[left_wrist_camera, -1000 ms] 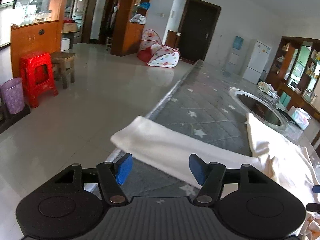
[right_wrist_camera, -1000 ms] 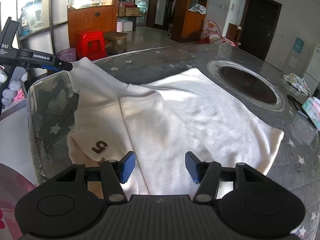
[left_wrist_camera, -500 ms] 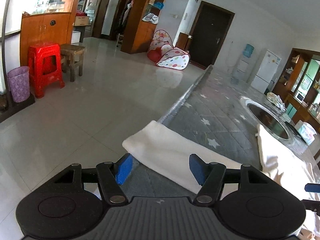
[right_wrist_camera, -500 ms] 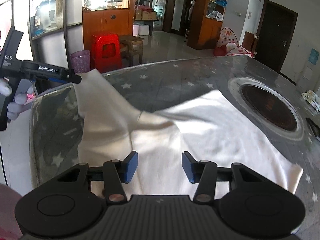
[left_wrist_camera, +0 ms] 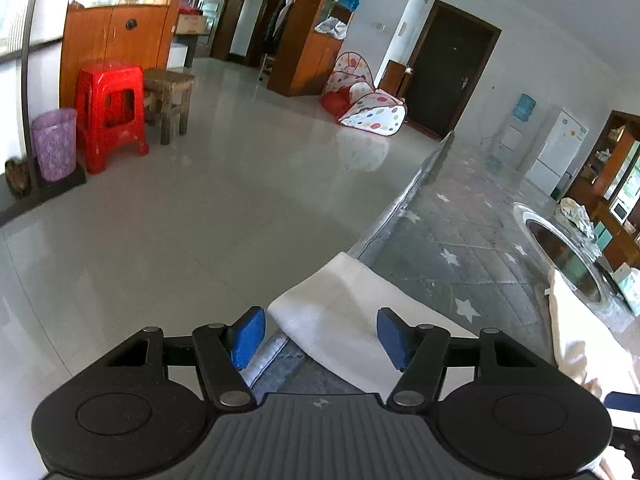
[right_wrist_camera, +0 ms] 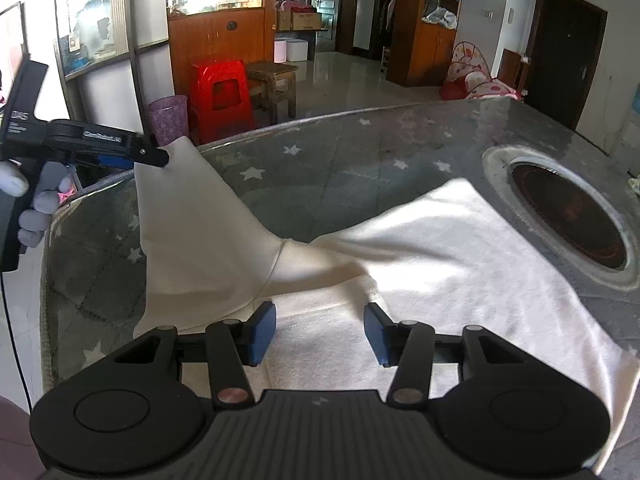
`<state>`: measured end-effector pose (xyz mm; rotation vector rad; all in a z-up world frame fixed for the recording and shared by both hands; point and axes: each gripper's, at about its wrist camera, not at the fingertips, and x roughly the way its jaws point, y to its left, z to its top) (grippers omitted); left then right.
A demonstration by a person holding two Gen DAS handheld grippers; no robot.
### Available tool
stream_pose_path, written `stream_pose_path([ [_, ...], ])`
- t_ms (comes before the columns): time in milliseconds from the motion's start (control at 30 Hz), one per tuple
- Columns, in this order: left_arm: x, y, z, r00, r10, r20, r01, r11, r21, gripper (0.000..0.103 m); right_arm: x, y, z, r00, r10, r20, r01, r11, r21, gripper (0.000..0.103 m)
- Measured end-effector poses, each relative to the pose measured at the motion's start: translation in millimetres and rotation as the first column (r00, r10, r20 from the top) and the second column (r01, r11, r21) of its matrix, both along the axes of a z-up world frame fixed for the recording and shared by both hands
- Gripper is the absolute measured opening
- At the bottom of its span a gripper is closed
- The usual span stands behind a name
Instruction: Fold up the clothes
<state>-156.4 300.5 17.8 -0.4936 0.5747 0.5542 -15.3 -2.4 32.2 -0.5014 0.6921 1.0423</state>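
A cream-white garment [right_wrist_camera: 460, 260] lies spread on the grey star-patterned table [right_wrist_camera: 340, 168]. Its long sleeve [right_wrist_camera: 200, 232] stretches left toward the table's rounded edge and reaches the tip of my left gripper [right_wrist_camera: 148, 156], held in a gloved hand [right_wrist_camera: 36, 208]. In the left wrist view the left gripper [left_wrist_camera: 320, 338] is open, and the sleeve end [left_wrist_camera: 340, 312] lies between and just beyond its blue pads [left_wrist_camera: 248, 338]. My right gripper [right_wrist_camera: 320, 336] hovers open just over the garment's body near the armpit, gripping nothing.
A round metal-rimmed recess [right_wrist_camera: 568, 220] is set in the table right of the garment. Past the table edge is tiled floor with a red stool [left_wrist_camera: 108, 112], a wooden stool [left_wrist_camera: 168, 100] and a purple bin [left_wrist_camera: 54, 144]. Cabinets and a play tent [left_wrist_camera: 368, 104] stand farther off.
The sleeve, earlier bunched on the garment, now stretches out toward the table edge. The left gripper has drawn back over the edge. The right gripper has shifted over the garment's body.
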Motion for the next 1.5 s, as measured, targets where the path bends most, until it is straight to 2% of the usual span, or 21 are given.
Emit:
stream_pose_path([
  [67, 2.1, 1.7, -1.3, 1.000, 0.005, -0.003, -0.005, 1.000, -0.002, 0.055, -4.6, -7.8, 5.2, 1.000, -0.002, 0.011, 0.002, 1.000, 0.002, 0.049],
  [133, 4.2, 3.5, -2.7, 1.000, 0.009, -0.005, -0.009, 1.000, -0.004, 0.039, -9.4, -16.1, 10.3, 1.000, -0.005, 0.022, 0.004, 1.000, 0.003, 0.050],
  [167, 4.8, 2.7, -1.0, 1.000, 0.013, -0.004, -0.013, 1.000, 0.007, 0.035, -12.3, -20.9, 12.7, 1.000, -0.008, 0.029, 0.008, 1.000, 0.003, 0.050],
  [233, 5.4, 1.5, 2.8, 1.000, 0.016, 0.004, -0.016, 1.000, 0.027, 0.013, -17.4, -32.3, 16.9, 0.999, -0.018, 0.037, 0.018, 1.000, 0.006, 0.050],
  [333, 7.0, -1.9, 12.6, 0.999, -0.006, 0.033, 0.004, 0.999, 0.038, 0.008, -24.3, -49.6, 22.6, 0.998, -0.043, 0.048, 0.042, 0.999, 0.015, 0.050],
  [533, 12.5, -24.7, 46.8, 0.986, -0.101, 0.133, 0.093, 0.994, 0.064, 0.006, -35.4, -82.6, 32.3, 0.993, -0.103, 0.063, 0.100, 0.994, 0.045, 0.050],
  [667, 20.6, -49.3, 73.2, 0.957, -0.201, 0.210, 0.195, 0.980, 0.051, 0.006, -39.9, -101.9, 38.2, 0.987, -0.143, 0.074, 0.138, 0.988, 0.069, 0.051],
  [767, 30.5, -78.4, 91.8, 0.914, -0.313, 0.257, 0.310, 0.949, 0.055, 0.006, -41.3, -116.1, 41.2, 0.981, -0.176, 0.082, 0.169, 0.982, 0.083, 0.051],
  [900, 45.8, -124.2, 106.1, 0.829, -0.471, 0.303, 0.480, 0.876, 0.049, 0.006, -42.6, -136.1, 44.7, 0.970, -0.229, 0.083, 0.220, 0.970, 0.106, 0.051],
  [1033, 58.7, -170.6, 110.2, 0.723, -0.600, 0.342, 0.627, 0.778, 0.040, 0.006, -44.8, -154.2, 46.7, 0.958, -0.275, 0.085, 0.264, 0.957, 0.119, 0.051],
  [1200, 75.9, -219.7, 95.4, 0.583, -0.733, 0.351, 0.780, 0.626, 0.011, 0.006, -46.8, -175.7, 45.7, 0.938, -0.337, 0.079, 0.328, 0.938, 0.112, 0.051],
  [1267, 79.9, -236.9, 85.3, 0.539, -0.773, 0.335, 0.822, 0.570, -0.009, 0.007, -47.4, -182.0, 44.3, 0.932, -0.356, 0.074, 0.348, 0.932, 0.105, 0.051],
  [1367, 86.8, -257.5, 67.7, 0.504, -0.818, 0.278, 0.856, 0.515, -0.036, 0.012, -47.4, -189.4, 41.1, 0.924, -0.377, 0.068, 0.371, 0.924, 0.093, 0.051],
  [1400, 87.7, -262.6, 62.7, 0.491, -0.832, 0.258, 0.866, 0.498, -0.042, 0.018, -47.3, -191.2, 40.0, 0.921, -0.384, 0.065, 0.378, 0.922, 0.090, 0.051],
  [1500, 82.6, -272.5, 53.7, 0.466, -0.858, 0.215, 0.881, 0.472, -0.027, 0.029, -45.8, -193.6, 38.2, 0.917, -0.394, 0.059, 0.389, 0.917, 0.081, 0.051],
])
